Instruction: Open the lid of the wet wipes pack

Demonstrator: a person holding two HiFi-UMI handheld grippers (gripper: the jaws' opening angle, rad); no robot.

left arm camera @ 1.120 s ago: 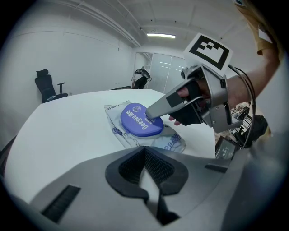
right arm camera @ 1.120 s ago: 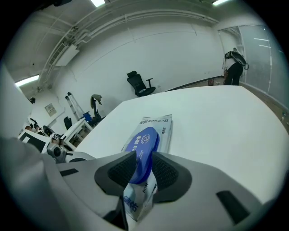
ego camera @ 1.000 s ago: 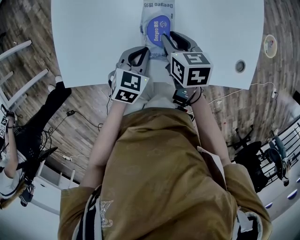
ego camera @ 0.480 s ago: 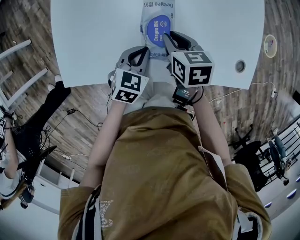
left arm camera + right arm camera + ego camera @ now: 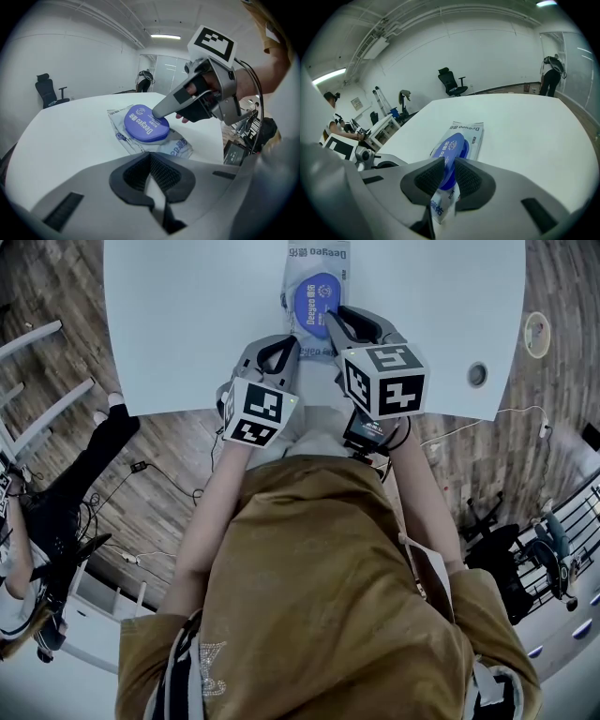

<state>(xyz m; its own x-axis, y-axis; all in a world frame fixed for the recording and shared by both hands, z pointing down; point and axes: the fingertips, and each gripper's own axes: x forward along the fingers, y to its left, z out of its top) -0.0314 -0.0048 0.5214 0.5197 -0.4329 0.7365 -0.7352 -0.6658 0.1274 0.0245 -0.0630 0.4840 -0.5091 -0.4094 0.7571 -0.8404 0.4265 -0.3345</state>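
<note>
R gripper (image 5: 446, 164) is seen clamped on the near rim of the blue lid (image 5: 451, 145), w/ a fold of film (image 5: 437, 208) from the pack caught between the jaws too. L gripper (image 5: 150, 157) is closed, w/ nothing held. Its tip is placed at the near end of the wet wipes pack (image 5: 180, 146), but contact can't be confirmed. The pack is laid flat on the white table (image 5: 187, 315), top centre of the head view, lid side up.

Risks, as judged:
- If film is pinched along w/ the rim, the whole pack may be lifted instead of the lid being popped.
- The soft pack may be dragged toward the table edge if it isn't pinned by the L gripper.
- The hold may be lost, since only a thin edge is taken.

Views:
- The pinch itself (rim + film between the pads) is shown only in the R gripper view.
- In the L gripper view the R tip is seen from outside, on the lid's right edge, and the lid is shown lying nearly flat, i.e. not yet opened.
- Layout vs. the table edge is given only by the head view.
</note>
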